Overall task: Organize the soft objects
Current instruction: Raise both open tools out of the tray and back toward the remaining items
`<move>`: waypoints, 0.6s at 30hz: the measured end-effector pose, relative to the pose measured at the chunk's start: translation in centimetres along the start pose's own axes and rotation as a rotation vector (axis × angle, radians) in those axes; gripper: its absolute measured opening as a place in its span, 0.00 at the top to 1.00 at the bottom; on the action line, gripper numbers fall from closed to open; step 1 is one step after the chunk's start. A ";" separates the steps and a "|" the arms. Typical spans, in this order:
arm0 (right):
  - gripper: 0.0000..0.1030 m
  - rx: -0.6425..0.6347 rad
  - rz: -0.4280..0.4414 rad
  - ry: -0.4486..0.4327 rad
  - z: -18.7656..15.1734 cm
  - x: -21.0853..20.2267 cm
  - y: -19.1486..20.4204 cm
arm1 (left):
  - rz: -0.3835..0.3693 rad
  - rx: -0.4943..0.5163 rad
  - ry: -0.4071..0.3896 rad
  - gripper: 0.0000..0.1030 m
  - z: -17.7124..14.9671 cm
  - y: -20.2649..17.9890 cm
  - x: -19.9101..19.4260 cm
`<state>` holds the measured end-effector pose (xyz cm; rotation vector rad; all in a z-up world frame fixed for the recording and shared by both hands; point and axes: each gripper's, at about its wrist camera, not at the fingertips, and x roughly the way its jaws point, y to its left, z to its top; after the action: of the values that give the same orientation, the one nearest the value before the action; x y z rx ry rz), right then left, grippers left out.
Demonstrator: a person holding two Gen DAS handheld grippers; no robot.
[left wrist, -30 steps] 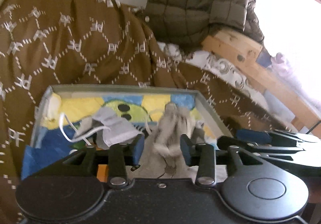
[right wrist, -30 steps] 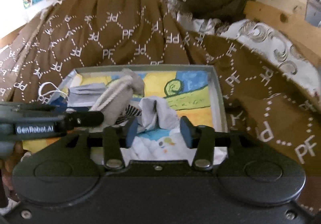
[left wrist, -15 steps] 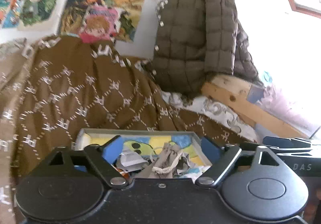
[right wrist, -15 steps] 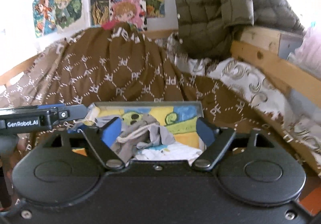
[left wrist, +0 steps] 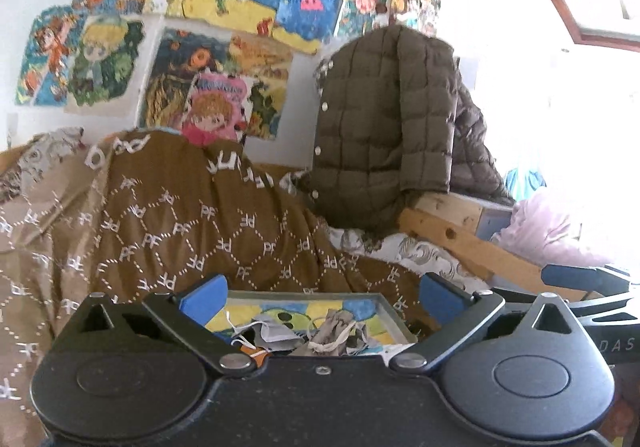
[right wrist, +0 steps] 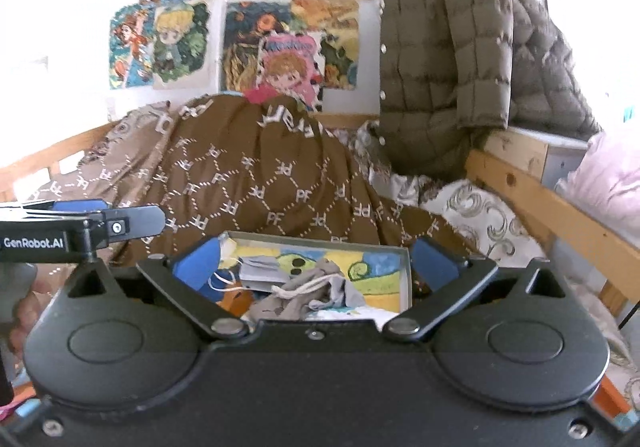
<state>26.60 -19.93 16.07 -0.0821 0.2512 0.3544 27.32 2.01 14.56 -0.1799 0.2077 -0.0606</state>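
Note:
A shallow grey box [left wrist: 394, 313] with a colourful lining lies on the bed. In it rest a grey drawstring pouch [left wrist: 334, 335], a grey face mask [left wrist: 272, 331] and a pale cloth. My left gripper [left wrist: 322, 295] hangs above and behind the box, its jaws opening wide with nothing between them. The right wrist view shows the same box [right wrist: 320, 239], pouch [right wrist: 316, 287], mask [right wrist: 260, 271] and white cloth [right wrist: 348, 313]. My right gripper [right wrist: 316, 259] is likewise raised, its jaws opening and empty. The left gripper's side [right wrist: 80, 227] shows at that view's left edge.
A brown patterned blanket [left wrist: 180, 231] is heaped behind the box. An olive quilted jacket [left wrist: 380, 127] hangs over a wooden bed rail [left wrist: 460, 243] on the right. Cartoon posters [left wrist: 224, 47] cover the wall, and pale pink fabric [right wrist: 608, 175] lies at the far right.
Both grippers have let go of the pouch and cloth and spread wide. They have drawn back and up from the box, which now sits small and low in each view.

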 end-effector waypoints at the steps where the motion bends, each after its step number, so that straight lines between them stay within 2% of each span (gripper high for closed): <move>1: 0.01 -0.003 0.003 -0.008 0.2 -0.9 0.4 | 0.002 -0.004 -0.013 0.01 0.0 -0.1 -0.8; 7: 0.01 0.010 0.008 -0.063 0.5 -6.9 1.6 | 0.018 -0.029 -0.093 0.01 -0.5 -1.3 -5.7; 11: 0.01 0.057 0.001 -0.095 -0.5 -11.0 1.8 | 0.027 -0.036 -0.132 0.01 -1.4 -2.0 -8.4; 18: 0.01 0.127 -0.018 -0.136 -3.4 -16.3 1.3 | 0.086 -0.019 -0.118 0.01 -4.1 -3.0 -11.7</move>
<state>10.56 -24.54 16.91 0.0645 0.1380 0.3237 14.93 -0.71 13.46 -0.1922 0.0978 0.0379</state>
